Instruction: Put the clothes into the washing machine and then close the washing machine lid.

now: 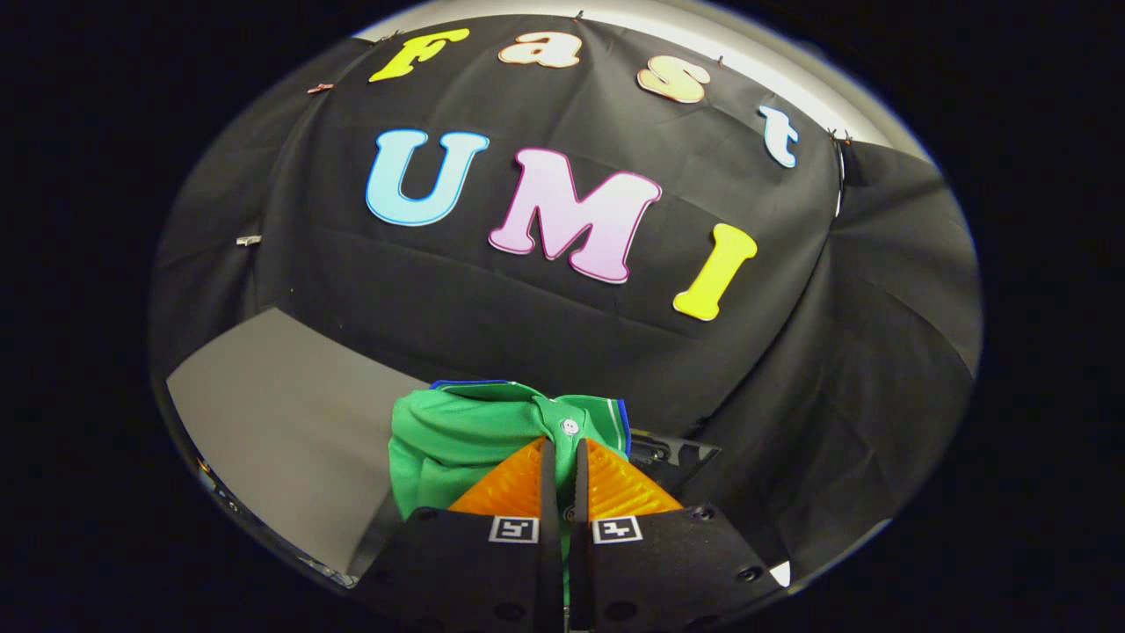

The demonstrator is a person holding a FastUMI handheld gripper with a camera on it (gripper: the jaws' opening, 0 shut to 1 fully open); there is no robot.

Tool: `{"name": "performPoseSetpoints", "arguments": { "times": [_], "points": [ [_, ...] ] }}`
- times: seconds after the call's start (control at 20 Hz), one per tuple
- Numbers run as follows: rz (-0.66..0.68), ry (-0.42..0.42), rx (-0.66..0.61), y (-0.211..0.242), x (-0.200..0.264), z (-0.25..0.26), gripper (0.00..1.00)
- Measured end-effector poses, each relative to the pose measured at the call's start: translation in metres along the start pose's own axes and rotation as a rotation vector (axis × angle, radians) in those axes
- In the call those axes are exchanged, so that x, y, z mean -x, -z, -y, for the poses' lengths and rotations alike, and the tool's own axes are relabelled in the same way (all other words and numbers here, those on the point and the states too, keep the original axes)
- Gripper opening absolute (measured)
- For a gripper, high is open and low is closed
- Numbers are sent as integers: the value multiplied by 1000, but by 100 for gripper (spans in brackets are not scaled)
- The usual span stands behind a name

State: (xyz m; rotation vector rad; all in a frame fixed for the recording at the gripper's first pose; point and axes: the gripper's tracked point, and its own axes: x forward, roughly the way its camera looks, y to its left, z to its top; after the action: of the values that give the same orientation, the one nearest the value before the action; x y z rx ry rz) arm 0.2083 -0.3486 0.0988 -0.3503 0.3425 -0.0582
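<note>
My claw [562,448] is nearly pressed together, and a fold of the green garment [457,440] is pinched between its two fingers [514,488]; the cloth runs right down into the thin slit that is left between them. The garment looks like a polo shirt: it has a white button [569,426] on a placket just ahead of my fingertips, and a blue edge [479,383] runs along its top and down its far side. The cloth bunches up around and beyond my fingers, more of it on my left than on my right, and it hangs clear of the surface behind it as far as I can tell.

Past the shirt on my left lies a flat grey panel [290,431], tilted in my view, with a paler rim [264,527] curving along its near side. It may be the lid or the top of the washing machine, but I cannot tell from here. I cannot see into any drum or tub, so I cannot say what is inside.

Just beyond my right finger, beside the shirt, a small dark shiny piece [677,457] sticks out; it is too hidden to make out.

Behind everything the booth's black cloth wall [492,299] hangs in creases, pinned at its top with small clips [320,88], and a pale band [791,75] shows above it.
</note>
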Motion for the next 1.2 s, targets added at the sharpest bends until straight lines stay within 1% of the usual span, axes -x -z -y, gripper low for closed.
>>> {"name": "performPoseSetpoints", "arguments": {
  "times": [0.15, 0.45, 0.5, 0.6, 0.75, 0.9, 0.95, 1.05, 1.1, 1.2],
  "points": [
    [-41, 22, 15, 34, -31, 18, 8],
    [-70, -4, -68, 113, -80, 23, 8],
    [-76, -5, -98, 126, -86, 22, 8],
    [-108, 10, -99, 155, -104, 23, 8],
    [-142, -14, -89, 193, -118, 11, 8],
    [-197, -16, -86, 226, -132, 4, 8],
    [-224, -13, -76, 241, -135, 4, 8],
    [-261, -36, -48, 262, -138, -4, 8],
    [-279, -38, -50, 271, -140, -6, 8],
    [-301, -50, -95, 286, -151, -17, 8]
  ]
}}
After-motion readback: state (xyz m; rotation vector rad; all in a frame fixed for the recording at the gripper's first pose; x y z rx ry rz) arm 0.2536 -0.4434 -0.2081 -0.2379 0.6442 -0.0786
